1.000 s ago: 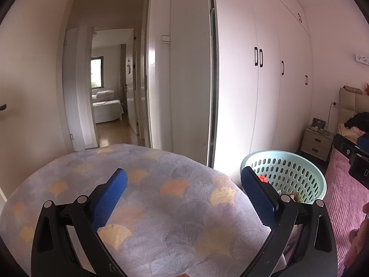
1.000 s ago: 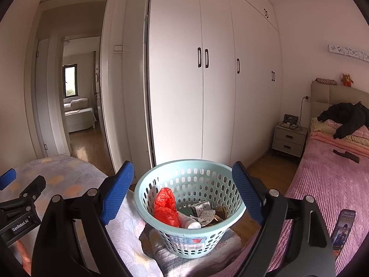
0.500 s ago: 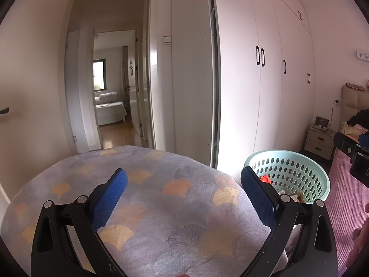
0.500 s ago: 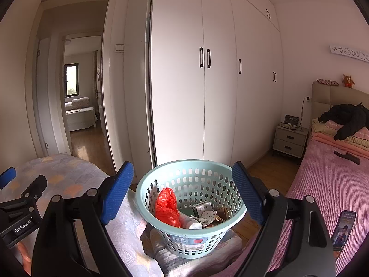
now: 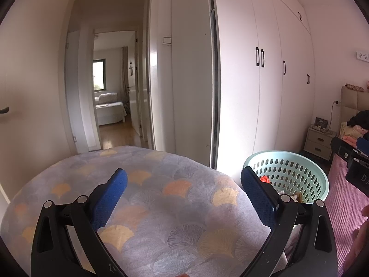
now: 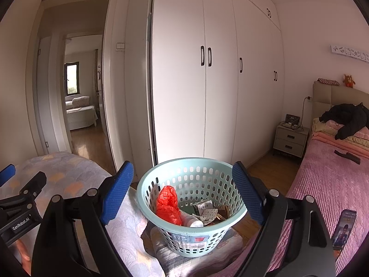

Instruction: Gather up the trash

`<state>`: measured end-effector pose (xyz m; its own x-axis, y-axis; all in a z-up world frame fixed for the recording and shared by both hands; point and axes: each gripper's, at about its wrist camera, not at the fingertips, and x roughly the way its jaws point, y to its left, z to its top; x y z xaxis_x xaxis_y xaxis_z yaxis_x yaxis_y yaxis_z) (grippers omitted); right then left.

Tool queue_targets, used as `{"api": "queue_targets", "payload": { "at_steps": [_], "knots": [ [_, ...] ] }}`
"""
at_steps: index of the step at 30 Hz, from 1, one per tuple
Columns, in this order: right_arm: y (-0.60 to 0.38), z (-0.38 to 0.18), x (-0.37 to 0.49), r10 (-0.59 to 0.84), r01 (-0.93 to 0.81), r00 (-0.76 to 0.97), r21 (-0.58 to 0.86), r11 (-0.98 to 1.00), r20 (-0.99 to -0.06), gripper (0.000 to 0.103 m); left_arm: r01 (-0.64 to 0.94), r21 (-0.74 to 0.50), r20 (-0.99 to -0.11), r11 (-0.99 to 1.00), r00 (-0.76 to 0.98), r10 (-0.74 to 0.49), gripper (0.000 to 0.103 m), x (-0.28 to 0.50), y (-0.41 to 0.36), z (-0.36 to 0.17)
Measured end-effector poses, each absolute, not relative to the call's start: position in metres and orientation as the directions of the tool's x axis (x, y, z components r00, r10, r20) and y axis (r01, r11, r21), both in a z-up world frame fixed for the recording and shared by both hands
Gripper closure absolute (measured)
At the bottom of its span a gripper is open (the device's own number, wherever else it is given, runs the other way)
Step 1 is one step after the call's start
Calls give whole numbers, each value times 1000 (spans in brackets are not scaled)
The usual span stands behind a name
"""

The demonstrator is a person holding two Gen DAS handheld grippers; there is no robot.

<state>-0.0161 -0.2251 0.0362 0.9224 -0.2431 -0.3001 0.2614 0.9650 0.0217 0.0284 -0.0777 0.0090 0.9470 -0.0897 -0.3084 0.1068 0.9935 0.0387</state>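
A pale green perforated basket (image 6: 161,182) stands on a folded quilt, right in front of my right gripper (image 6: 183,184), which is open and empty with its blue pads either side of the basket. Inside lie a red plastic bag (image 6: 168,204), a white bottle (image 6: 192,221) and several paper scraps (image 6: 208,211). My left gripper (image 5: 183,192) is open and empty above a fan-patterned blanket (image 5: 147,210). The basket also shows in the left wrist view (image 5: 297,161), at the right.
White wardrobe doors (image 6: 219,80) rise behind the basket. A doorway (image 5: 113,87) opens to a hallway on the left. A pink bed (image 6: 329,184) with a phone (image 6: 344,227), a remote (image 6: 347,156) and a black jacket (image 6: 346,117) lies right, beside a nightstand (image 6: 290,139).
Both views have drifted slightly; the left wrist view has swung a little to the right. Both grippers stay open and empty.
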Motion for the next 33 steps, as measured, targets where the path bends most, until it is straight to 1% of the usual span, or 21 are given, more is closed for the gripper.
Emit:
{"api": "queue_targets", "payload": {
  "at_steps": [5, 11, 19, 29, 33],
  "knots": [
    [-225, 36, -16, -240, 259, 923, 24, 966, -301, 20, 106, 51, -303, 993, 949, -86, 8, 27, -80, 10],
    [-223, 40, -19, -235, 254, 926, 26, 967, -295, 20, 40, 77, -268, 996, 963, -18, 8, 19, -81, 19],
    [-215, 47, -26, -209, 225, 938, 27, 974, -278, 20, 49, 69, -300, 996, 954, -26, 8, 7, -72, 28],
    [-205, 49, -35, -186, 197, 945, 15, 980, -269, 20, 38, 71, -294, 997, 956, -15, 8, -10, -69, 31],
    [-204, 49, -37, -187, 198, 945, 16, 980, -267, 20, 49, 68, -317, 996, 948, -25, 8, -8, -69, 27]
  ]
}}
